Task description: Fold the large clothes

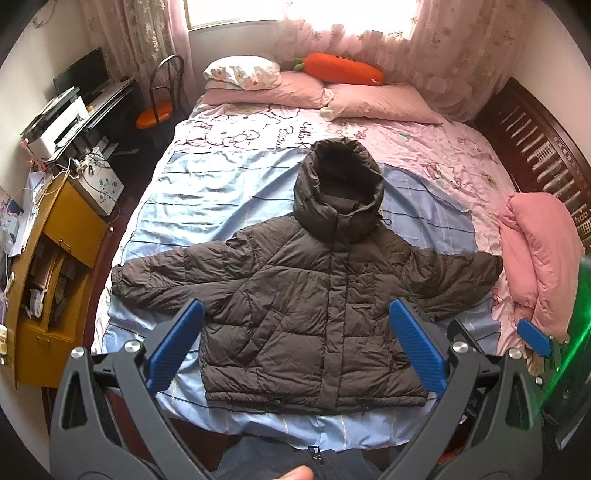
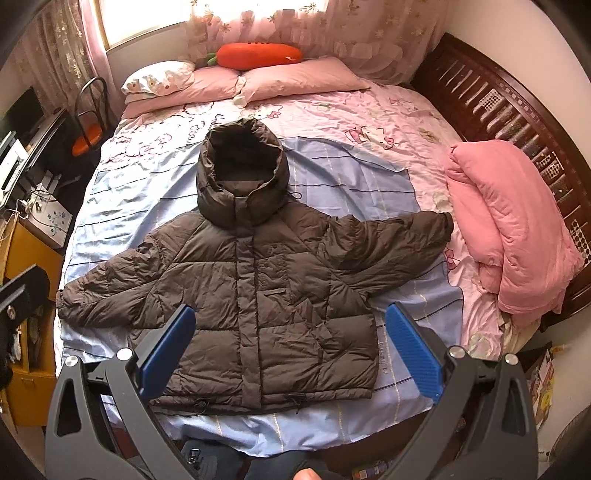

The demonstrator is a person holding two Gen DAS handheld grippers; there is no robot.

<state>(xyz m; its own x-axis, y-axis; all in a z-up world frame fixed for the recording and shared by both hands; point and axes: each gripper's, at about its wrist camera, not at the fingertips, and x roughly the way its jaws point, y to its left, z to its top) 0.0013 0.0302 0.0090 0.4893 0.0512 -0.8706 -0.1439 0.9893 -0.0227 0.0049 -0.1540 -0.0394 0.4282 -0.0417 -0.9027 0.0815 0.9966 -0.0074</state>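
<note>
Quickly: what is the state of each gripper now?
Left gripper: open, holding nothing, above the dark brown puffer jacket.
Right gripper: open, holding nothing.

Daylight pours through the window (image 1: 236,11) behind floral lace curtains (image 1: 443,40). A dark wooden headboard (image 2: 517,122) runs along the bed's right side. On the left, a yellow cabinet (image 1: 48,280), a cluttered desk with a printer (image 1: 55,129), and an orange-seated chair (image 1: 159,99).
</note>
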